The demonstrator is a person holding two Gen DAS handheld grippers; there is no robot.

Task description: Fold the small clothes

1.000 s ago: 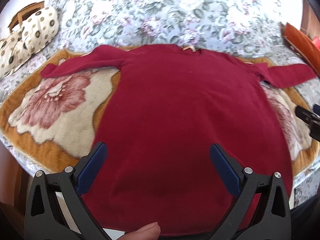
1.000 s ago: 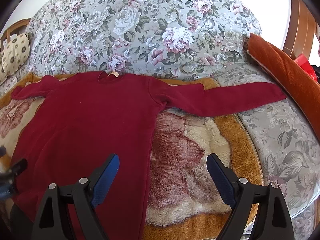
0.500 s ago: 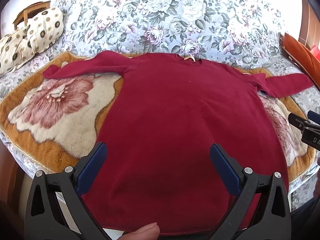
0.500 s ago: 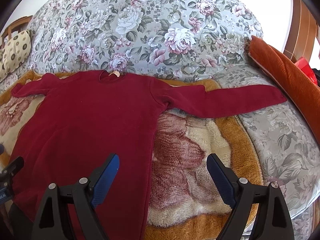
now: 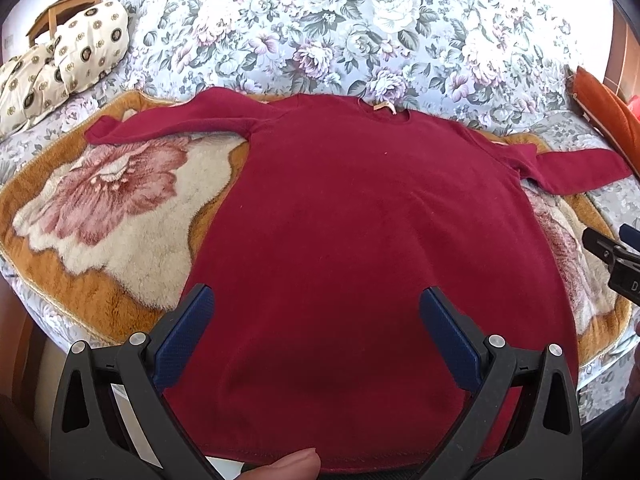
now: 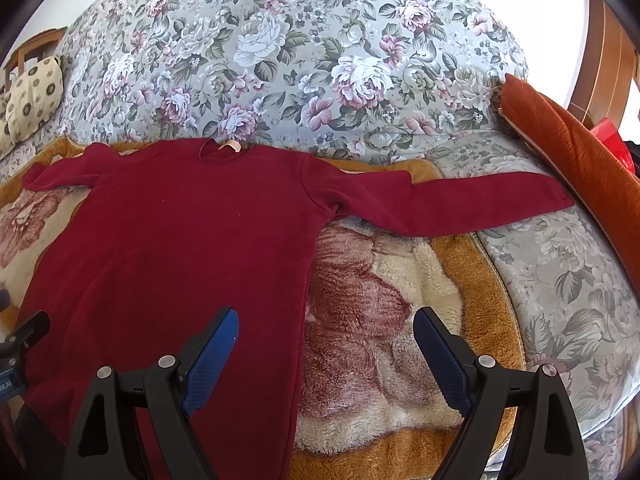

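Red sweater (image 5: 360, 240) flat beneath open left claw (image 5: 316, 312).

Dark red sweater (image 5: 360, 240) lies flat, sleeves outspread.

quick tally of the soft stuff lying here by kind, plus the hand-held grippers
red sweater: 1
orange floral blanket: 1
cream patterned pillows: 2
rust-orange cushion: 1
hand-held grippers, left and right: 2
total: 7

Home, likely living room (floral sofa (image 6: 304, 60), patterned cushions (image 5: 68, 56)).
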